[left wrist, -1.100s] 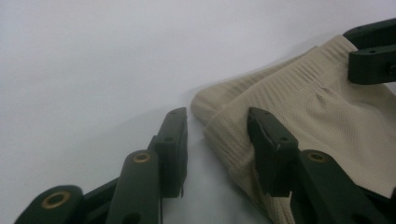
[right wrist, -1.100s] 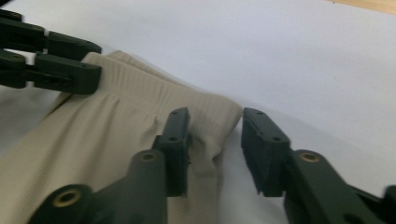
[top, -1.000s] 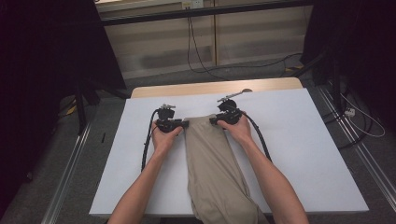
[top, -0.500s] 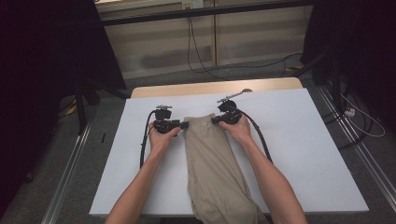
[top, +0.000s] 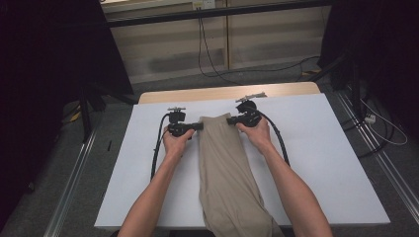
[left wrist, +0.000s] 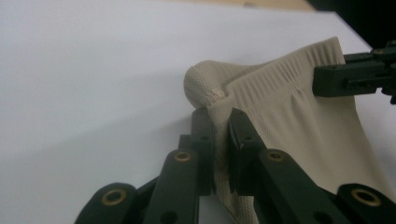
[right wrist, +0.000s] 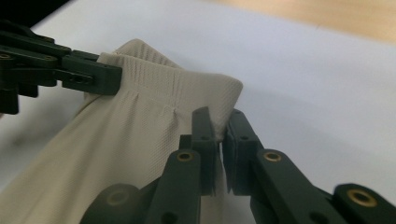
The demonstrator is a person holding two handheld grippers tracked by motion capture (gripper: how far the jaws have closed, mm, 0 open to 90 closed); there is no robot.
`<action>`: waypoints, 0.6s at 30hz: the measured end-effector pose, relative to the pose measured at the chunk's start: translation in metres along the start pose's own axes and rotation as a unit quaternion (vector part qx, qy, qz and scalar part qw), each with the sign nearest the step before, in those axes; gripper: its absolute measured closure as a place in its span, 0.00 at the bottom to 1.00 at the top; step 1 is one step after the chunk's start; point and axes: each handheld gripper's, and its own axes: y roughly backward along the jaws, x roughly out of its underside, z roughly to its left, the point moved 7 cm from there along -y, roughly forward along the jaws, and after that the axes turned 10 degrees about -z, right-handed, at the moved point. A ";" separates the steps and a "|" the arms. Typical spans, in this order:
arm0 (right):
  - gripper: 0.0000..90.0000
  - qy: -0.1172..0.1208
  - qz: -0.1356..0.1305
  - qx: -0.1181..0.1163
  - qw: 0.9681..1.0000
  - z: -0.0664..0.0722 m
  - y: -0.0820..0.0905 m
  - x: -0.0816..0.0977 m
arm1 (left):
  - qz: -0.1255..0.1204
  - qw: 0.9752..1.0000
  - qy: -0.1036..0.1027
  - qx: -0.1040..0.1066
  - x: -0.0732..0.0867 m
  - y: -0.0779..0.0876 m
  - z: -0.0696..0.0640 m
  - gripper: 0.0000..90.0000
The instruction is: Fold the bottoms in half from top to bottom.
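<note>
A beige knit garment [top: 225, 168] lies lengthwise on the white table top [top: 321, 148], its ribbed band at the far end. My left gripper [top: 200, 126] holds the band's left corner. In the left gripper view its jaws [left wrist: 222, 114] have just been closing and now pinch the bunched cloth [left wrist: 299, 116]. My right gripper [top: 230, 120] holds the right corner. In the right gripper view its jaws [right wrist: 219, 114], which closed within the last second, are shut on a fold of the cloth [right wrist: 121, 135]. Each view shows the other gripper on the opposite corner: the right gripper [left wrist: 327, 81] and the left gripper [right wrist: 112, 77].
The garment's near end hangs over the table's front edge between the person's forearms. A black cable [top: 157, 153] trails from each gripper across the table. A wooden strip [top: 222, 93] borders the far edge. Floor cables [top: 207, 49], metal rails [top: 74, 177] and dark curtains surround the table.
Both hands stay at the garment's far corners. The left gripper shifted slightly left, then back to the corner. The cloth lies as before.
</note>
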 end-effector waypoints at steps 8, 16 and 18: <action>0.93 -0.001 -0.075 0.012 0.997 -0.008 0.031 -0.055 | -0.044 0.998 -0.051 0.006 -0.067 0.000 -0.020 0.92; 0.93 0.023 -0.110 0.026 0.993 -0.015 0.058 -0.098 | -0.074 0.994 -0.084 0.018 -0.108 -0.003 -0.041 0.92; 0.93 0.026 -0.117 0.031 0.992 -0.018 0.065 -0.108 | -0.080 0.992 -0.099 0.023 -0.120 -0.005 -0.049 0.92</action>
